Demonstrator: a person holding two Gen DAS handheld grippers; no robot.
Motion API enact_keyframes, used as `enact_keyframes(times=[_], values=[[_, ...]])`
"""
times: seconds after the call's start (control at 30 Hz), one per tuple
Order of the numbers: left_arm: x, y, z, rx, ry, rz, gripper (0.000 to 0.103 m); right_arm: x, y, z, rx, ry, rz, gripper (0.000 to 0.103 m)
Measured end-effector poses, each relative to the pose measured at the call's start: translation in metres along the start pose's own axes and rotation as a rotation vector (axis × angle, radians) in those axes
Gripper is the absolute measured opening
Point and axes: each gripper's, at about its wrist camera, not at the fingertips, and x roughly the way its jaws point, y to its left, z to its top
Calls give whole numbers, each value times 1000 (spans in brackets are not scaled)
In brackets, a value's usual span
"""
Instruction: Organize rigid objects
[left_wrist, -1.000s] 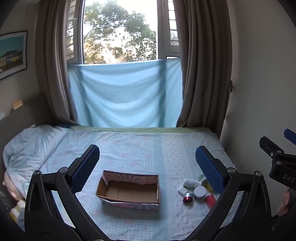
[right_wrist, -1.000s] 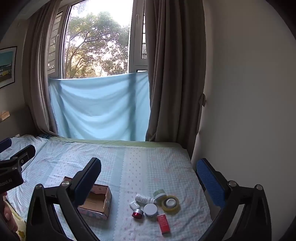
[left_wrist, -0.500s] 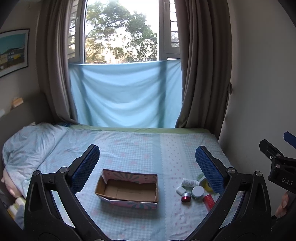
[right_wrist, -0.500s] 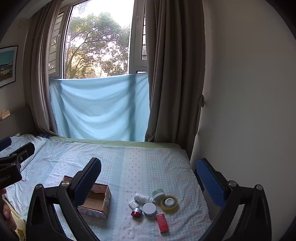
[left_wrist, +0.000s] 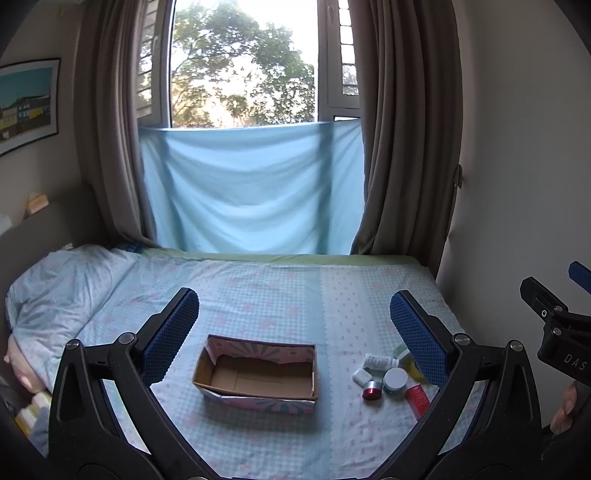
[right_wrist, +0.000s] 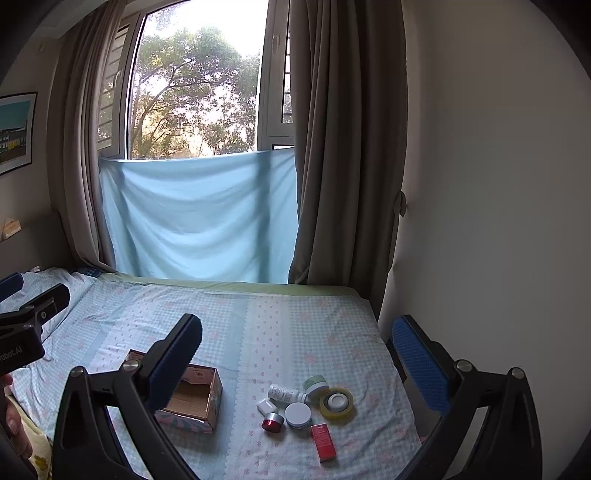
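Both my left gripper (left_wrist: 295, 328) and right gripper (right_wrist: 299, 354) gape empty; red-capped jar (right_wrist: 273, 422) at 3 o'clock of the cardboard box (right_wrist: 192, 400) looks light, stiff, slick, so I'd pinch its sides.

The bed sheet (right_wrist: 280, 332) is pale blue check with pink flowers. The cardboard box (left_wrist: 258, 373) is brown inside, pink and teal outside. Nearby lie a red carton (right_wrist: 323, 442), a yellow tape roll (right_wrist: 336, 402) and a white-lidded jar (right_wrist: 297, 414). The gripper pads (left_wrist: 417, 332) are blue.

The right gripper (left_wrist: 561, 354) reads "DAS" (cut off); the left gripper (right_wrist: 14, 350) shows "bot.AI".
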Motion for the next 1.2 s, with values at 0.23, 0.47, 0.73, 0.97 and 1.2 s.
enact_keyframes(times=[0.23, 0.47, 0.73, 0.97, 1.2], values=[[-1, 0, -1, 1, -1, 0, 103, -3, 1, -2, 4, -6, 2, 103], [-2, 0, -2, -1, -1, 0, 103, -4, 2, -3, 7, -4, 7, 103], [-4, 0, -3, -3, -4, -4, 103, -7, 7, -5, -5, -5, -13, 103], [-5, 0, -3, -5, -4, -9, 103, -8, 8, -6, 3, -7, -5, 103], [-4, 1, -3, -4, -3, -12, 103, -9, 8, -7, 10, -10, -2, 103]])
